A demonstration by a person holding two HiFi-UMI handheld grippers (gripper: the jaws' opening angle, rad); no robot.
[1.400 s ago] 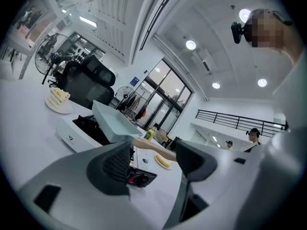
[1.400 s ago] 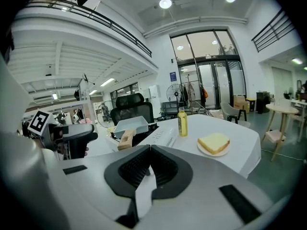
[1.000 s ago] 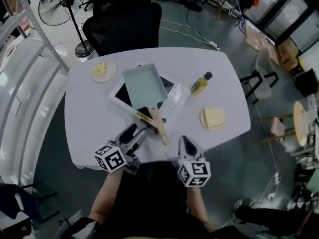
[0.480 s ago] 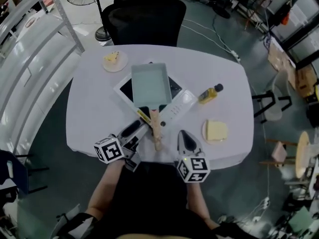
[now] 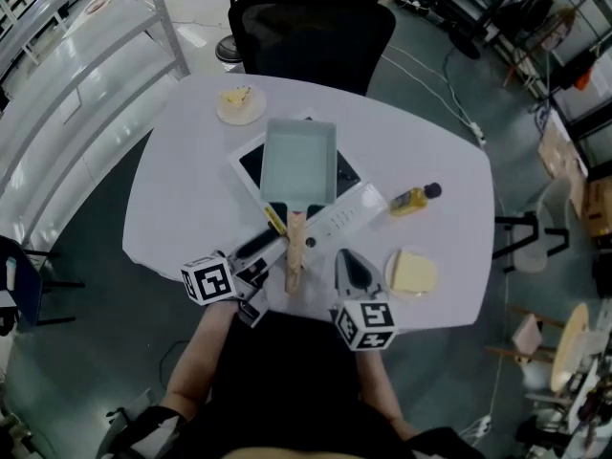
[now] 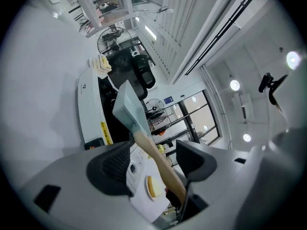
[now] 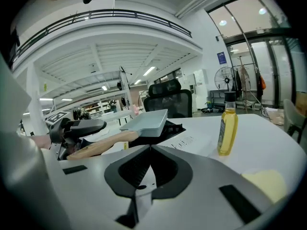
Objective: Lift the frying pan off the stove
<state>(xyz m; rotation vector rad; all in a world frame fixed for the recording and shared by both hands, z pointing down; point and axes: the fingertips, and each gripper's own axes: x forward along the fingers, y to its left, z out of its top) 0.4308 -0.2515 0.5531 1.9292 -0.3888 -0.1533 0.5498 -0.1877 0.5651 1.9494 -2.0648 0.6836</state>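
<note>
Left gripper [image 6: 153, 151] straddles frying pan handle [image 6: 160, 163]; stove label [image 6: 104, 132] illegible.

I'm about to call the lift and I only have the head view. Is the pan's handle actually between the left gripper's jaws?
Observer: Yes. The jaws of the left gripper stand apart, with the wooden handle running between them. They are not clamped on it.
Operator: Is the right gripper holding anything?
Observer: No. The right gripper has its jaws together and nothing between them.
Operator: Has the pan left the stove at all?
Observer: No. Seen from the side in the right gripper view, the frying pan rests on top of the black stove.
</note>
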